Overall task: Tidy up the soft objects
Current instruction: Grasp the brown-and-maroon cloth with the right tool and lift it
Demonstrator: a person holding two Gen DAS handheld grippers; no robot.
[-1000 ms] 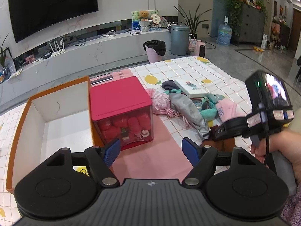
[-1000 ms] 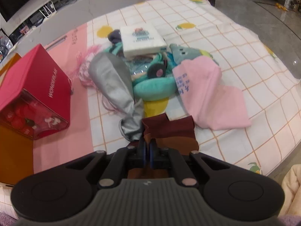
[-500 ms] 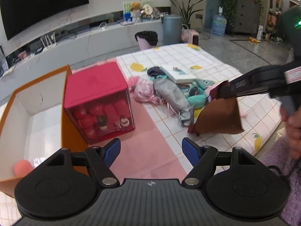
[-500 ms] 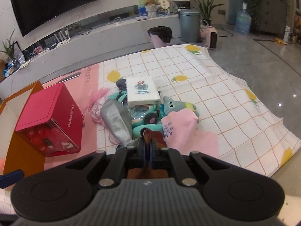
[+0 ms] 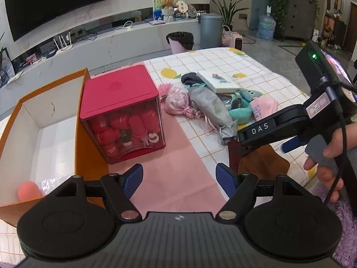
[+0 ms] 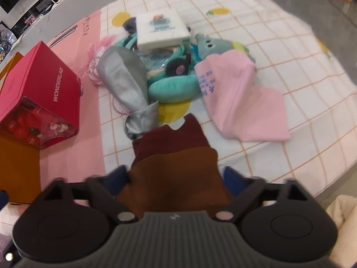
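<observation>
A brown and maroon cloth (image 6: 176, 163) lies on the table between the spread fingers of my right gripper (image 6: 176, 176), which is open; the cloth also shows in the left wrist view (image 5: 261, 163) under that gripper (image 5: 263, 131). Beyond it lie a grey pouch (image 6: 122, 78), a teal plush (image 6: 174, 87), a pink cloth (image 6: 241, 98), a pink tasselled pouch (image 5: 178, 100) and a white packet (image 6: 160, 29). My left gripper (image 5: 179, 176) is open and empty over the pink mat (image 5: 174, 167). An open orange box (image 5: 44, 134) at the left holds a pink ball (image 5: 28, 189).
A red-lidded clear box (image 5: 122, 114) of red items stands next to the orange box. The checked tablecloth (image 6: 290, 55) covers the table, whose edge runs at the right and near side. A purple rug (image 5: 339, 218) lies below.
My right gripper came back down to the table and opened, letting go of the brown cloth it had lifted. The left gripper stayed open.
</observation>
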